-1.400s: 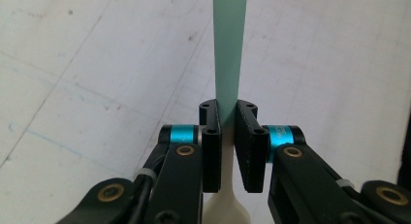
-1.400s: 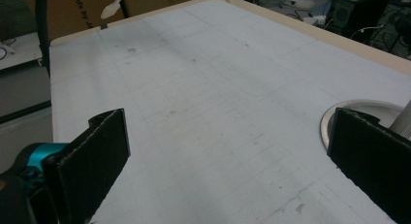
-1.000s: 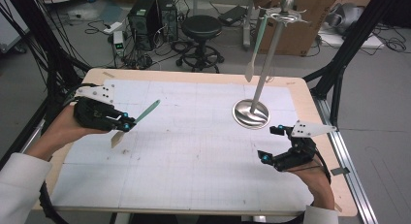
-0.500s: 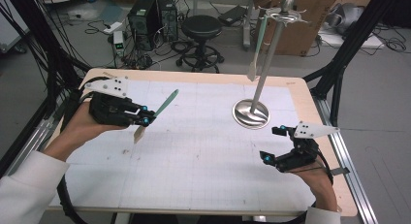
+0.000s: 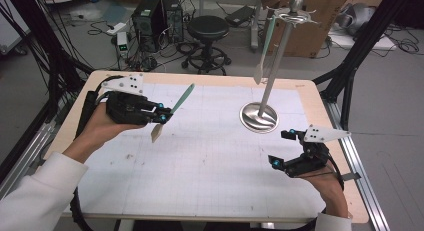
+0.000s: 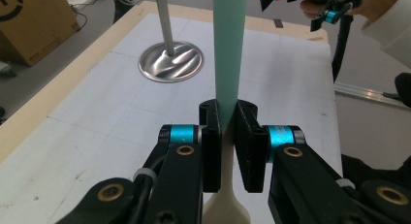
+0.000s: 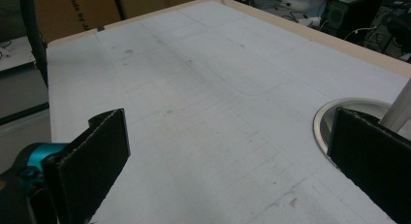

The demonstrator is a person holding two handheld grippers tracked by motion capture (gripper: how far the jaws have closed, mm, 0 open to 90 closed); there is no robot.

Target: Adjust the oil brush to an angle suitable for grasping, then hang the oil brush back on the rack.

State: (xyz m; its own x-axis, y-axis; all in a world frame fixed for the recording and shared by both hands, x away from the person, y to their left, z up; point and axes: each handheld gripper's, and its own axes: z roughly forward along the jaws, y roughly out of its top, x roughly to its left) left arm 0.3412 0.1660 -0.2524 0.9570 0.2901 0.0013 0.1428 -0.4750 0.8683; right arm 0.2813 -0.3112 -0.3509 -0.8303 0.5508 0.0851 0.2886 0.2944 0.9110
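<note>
My left gripper (image 5: 162,113) is shut on a spatula (image 5: 182,97) with a mint-green handle and a cream head. It holds it in the air over the left part of the white mat, handle slanting up to the right and head hanging down-left. In the left gripper view the pads clamp the handle (image 6: 228,49) just above the head. A metal stand (image 5: 258,117) with a round base rises at the back right. A second spatula (image 5: 265,46) hangs from its top. My right gripper (image 5: 280,148) rests open near the right front edge, its jaws (image 7: 228,151) wide apart with nothing between them.
The table (image 5: 320,98) has a pale wooden rim around a white gridded mat. Behind it stand a black stool (image 5: 207,26), computer boxes and cables on the floor. Black frame struts rise at both back corners. Cardboard boxes sit behind the stand.
My left gripper has carried the spatula to the right and slightly up, toward the mat's middle. The right gripper has stayed where it was.
</note>
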